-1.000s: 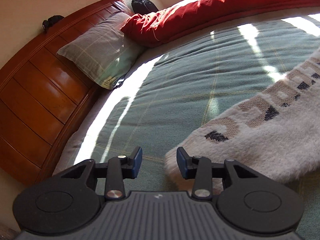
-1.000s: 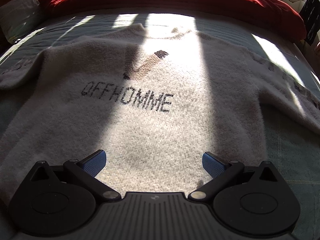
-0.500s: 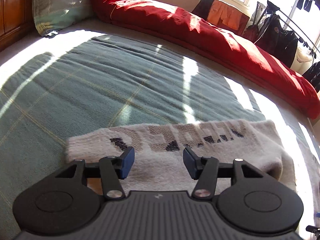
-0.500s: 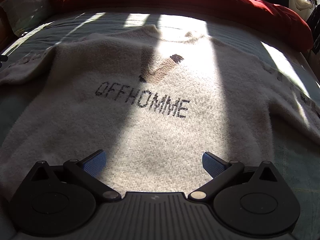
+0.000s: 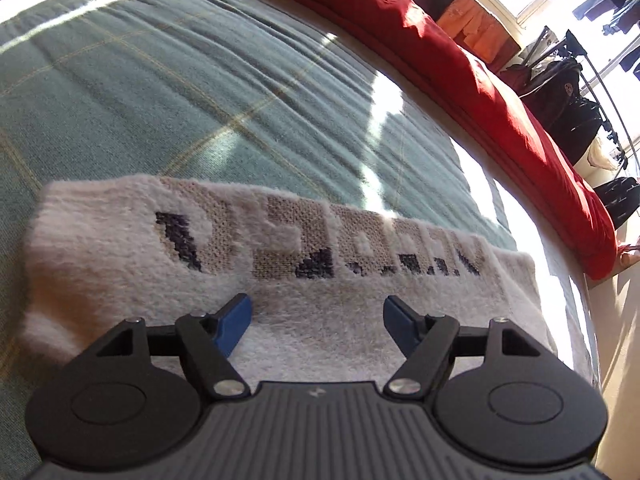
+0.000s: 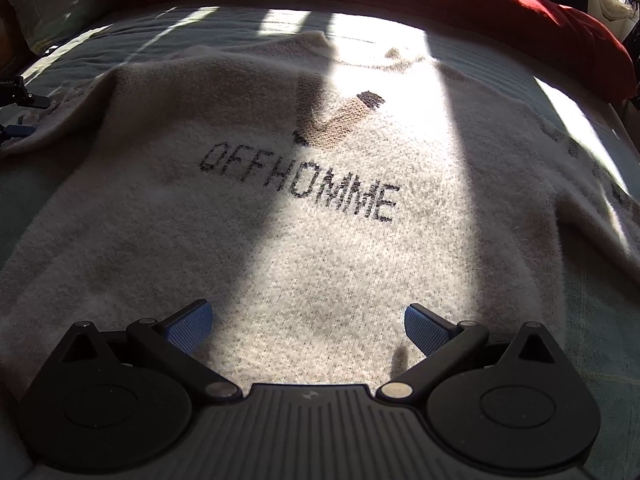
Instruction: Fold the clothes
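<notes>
Cream fuzzy knit sweater [image 6: 304, 216] spread flat on green plaid bedspread [image 5: 168, 80], unfolded; left gripper [image 5: 316, 320] opening over sleeve [image 5: 248, 248], empty; right gripper [image 6: 308, 324] wide, empty.

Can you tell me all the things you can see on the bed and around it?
sweater: one, cream, lying flat on the bed, dark letters on its chest
sleeve: one, cream with tan and dark letters, stretched out on the bedspread
bedspread: one, green with thin yellow lines, under the sweater
red duvet: one, bunched along the far edge of the bed
pillow: one, pale grey-green, far left corner
hanging clothes: several, mostly dark, beyond the bed
left tool: blue pads, jaws opening over the sleeve, nothing between them
right tool: blue pads, open above the sweater's hem
</notes>
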